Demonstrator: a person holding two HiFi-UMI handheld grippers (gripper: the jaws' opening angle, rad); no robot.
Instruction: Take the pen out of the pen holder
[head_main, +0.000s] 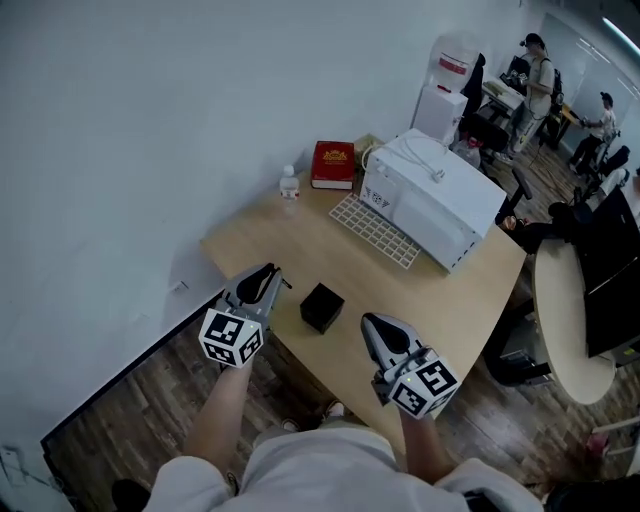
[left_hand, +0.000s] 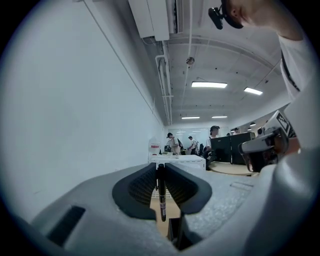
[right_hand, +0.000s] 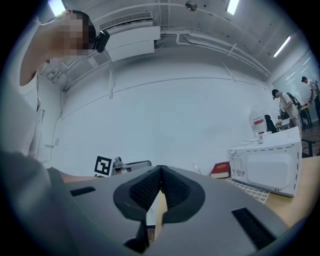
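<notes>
We hold the pen (left_hand: 161, 195) upright between the narrow jaws of our left gripper (head_main: 268, 275). Its lower end hangs free above the table (head_main: 300, 240), clear of the black pen holder (head_main: 322, 307), which stands at about four o'clock from that gripper. Our right gripper (head_main: 372, 325), at the holder's four o'clock, has its jaws pressed together on nothing. We judge the taking-out essentially done, with at most carrying the pen away and setting it down left.

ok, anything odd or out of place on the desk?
Nothing spilled or tipped. Only oddity: a cord lies loose on top of the microwave. Pen holder stands upright; pen is in the left gripper.
</notes>
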